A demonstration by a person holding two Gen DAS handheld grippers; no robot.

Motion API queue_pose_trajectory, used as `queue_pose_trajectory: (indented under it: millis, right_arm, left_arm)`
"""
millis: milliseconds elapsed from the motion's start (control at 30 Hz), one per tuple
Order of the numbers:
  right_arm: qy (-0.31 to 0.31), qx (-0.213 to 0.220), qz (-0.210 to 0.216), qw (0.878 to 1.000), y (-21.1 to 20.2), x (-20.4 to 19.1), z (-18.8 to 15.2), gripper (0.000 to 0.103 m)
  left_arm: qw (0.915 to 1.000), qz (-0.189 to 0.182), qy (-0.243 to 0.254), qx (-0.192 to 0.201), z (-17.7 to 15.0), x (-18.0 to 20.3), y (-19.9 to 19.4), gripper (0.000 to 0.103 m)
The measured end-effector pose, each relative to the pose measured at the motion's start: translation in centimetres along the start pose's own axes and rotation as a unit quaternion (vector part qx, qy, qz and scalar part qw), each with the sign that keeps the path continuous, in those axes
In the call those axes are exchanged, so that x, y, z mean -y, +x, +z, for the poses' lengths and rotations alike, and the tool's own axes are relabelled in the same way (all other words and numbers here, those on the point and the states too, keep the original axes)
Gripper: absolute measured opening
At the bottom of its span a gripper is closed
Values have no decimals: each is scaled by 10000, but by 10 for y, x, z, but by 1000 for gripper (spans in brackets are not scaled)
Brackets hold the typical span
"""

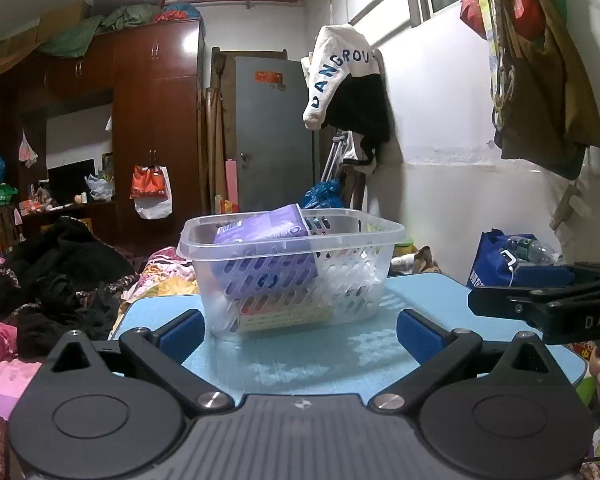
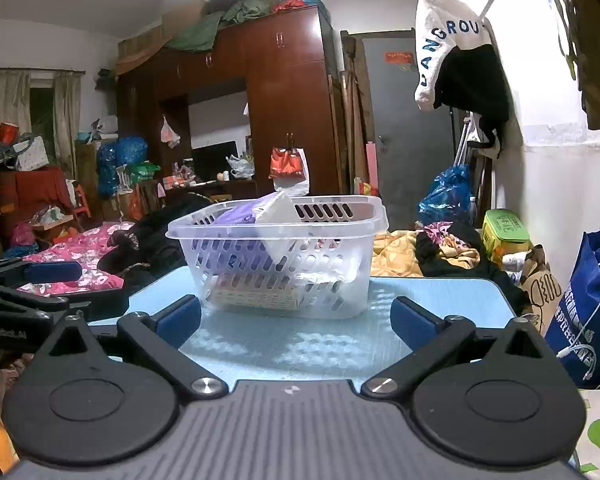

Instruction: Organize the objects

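A clear slotted plastic basket (image 1: 352,280) stands on a light blue table (image 1: 300,356). A purple packet (image 1: 268,256) leans tilted inside it, over a flat cream box (image 1: 284,316) at the bottom. My left gripper (image 1: 298,332) is open and empty, just short of the basket. In the right wrist view the same basket (image 2: 340,276) holds the purple packet (image 2: 236,216), a white packet (image 2: 278,216) and the cream box (image 2: 256,298). My right gripper (image 2: 296,320) is open and empty in front of the basket. Each gripper shows at the edge of the other view.
The right gripper (image 1: 548,304) shows at the left view's right edge. A bed with dark clothes (image 1: 52,276) lies left of the table. A blue bag (image 2: 584,312) stands right. Clothes (image 1: 348,84) hang on a rail above. A wardrobe (image 1: 156,120) and grey door (image 1: 272,132) stand behind.
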State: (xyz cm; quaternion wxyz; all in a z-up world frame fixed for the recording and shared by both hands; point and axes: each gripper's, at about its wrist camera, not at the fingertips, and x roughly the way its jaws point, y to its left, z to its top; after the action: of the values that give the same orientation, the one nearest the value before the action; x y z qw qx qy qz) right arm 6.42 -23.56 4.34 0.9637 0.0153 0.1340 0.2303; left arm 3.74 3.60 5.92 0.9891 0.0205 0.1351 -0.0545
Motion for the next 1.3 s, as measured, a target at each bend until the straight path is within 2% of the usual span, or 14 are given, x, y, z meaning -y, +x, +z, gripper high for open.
queue_pose_trajectory:
  millis: [1300]
  right_arm:
    - [127, 36, 121, 9998, 1, 4, -2, 103]
  left_arm:
    - [9999, -53, -19, -106, -1, 4, 4, 103]
